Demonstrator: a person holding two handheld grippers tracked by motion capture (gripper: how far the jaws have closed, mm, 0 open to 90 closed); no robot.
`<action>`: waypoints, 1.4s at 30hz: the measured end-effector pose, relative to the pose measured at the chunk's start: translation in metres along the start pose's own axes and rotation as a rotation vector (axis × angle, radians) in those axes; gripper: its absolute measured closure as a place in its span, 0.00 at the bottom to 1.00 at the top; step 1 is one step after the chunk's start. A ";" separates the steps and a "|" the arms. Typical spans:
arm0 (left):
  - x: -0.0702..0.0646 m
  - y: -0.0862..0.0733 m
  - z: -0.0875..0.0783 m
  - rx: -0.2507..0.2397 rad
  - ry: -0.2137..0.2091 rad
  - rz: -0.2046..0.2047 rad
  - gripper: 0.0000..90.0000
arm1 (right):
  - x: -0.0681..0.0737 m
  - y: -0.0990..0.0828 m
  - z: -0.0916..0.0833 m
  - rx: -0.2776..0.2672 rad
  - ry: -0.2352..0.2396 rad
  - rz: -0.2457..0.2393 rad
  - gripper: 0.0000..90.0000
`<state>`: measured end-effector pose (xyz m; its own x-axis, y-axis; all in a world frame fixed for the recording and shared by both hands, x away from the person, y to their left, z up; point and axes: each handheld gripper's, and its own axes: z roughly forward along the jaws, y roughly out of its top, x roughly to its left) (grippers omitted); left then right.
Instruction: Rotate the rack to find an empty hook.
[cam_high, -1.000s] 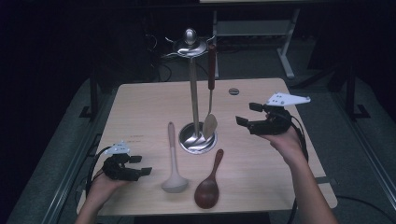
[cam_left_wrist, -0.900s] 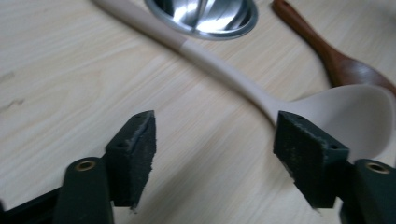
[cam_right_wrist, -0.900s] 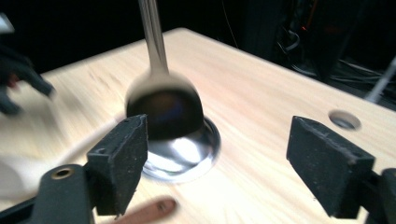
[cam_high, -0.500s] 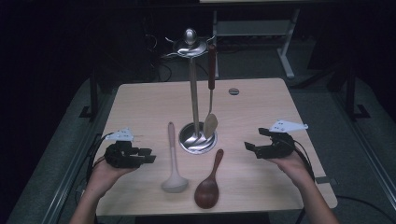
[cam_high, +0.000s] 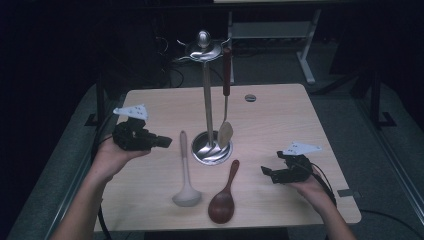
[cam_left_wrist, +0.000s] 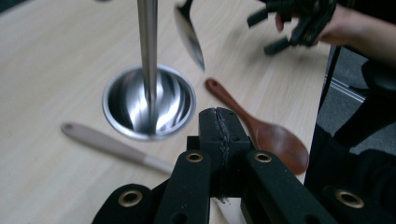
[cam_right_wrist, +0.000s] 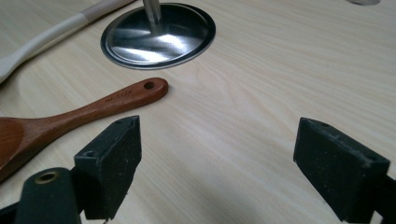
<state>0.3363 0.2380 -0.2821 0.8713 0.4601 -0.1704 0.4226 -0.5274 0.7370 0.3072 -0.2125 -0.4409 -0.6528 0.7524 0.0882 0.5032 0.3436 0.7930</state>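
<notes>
Two hand-held grippers: left (cam_high: 162, 142) raised, jaws just closed empty; right (cam_high: 267, 173) low, jaws apart

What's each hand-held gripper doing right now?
Left hand-held gripper: shut, nothing between its jaws, which have just been closing.
Right hand-held gripper: open, empty, low over the table.

We see our right gripper (cam_right_wrist: 217, 163) with jaws wide apart over the table (cam_right_wrist: 261, 84), near the brown wooden spoon (cam_right_wrist: 70, 116).
</notes>
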 end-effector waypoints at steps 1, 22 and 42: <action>0.000 0.007 -0.003 -0.006 -0.002 0.002 1.00 | 0.000 0.000 0.000 0.000 0.000 0.000 0.17; -0.013 0.136 -0.050 -0.117 0.027 0.124 1.00 | -0.006 -0.010 0.004 0.028 -0.015 0.031 0.17; -0.006 0.176 -0.067 -0.130 0.094 0.130 1.00 | -0.006 -0.011 0.005 0.023 -0.025 0.036 0.17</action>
<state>0.3889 0.1899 -0.1077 0.8870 0.4616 -0.0112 0.2670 -0.4928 0.8282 0.3088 -0.2182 -0.4537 -0.6202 0.7779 0.1012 0.5392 0.3290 0.7753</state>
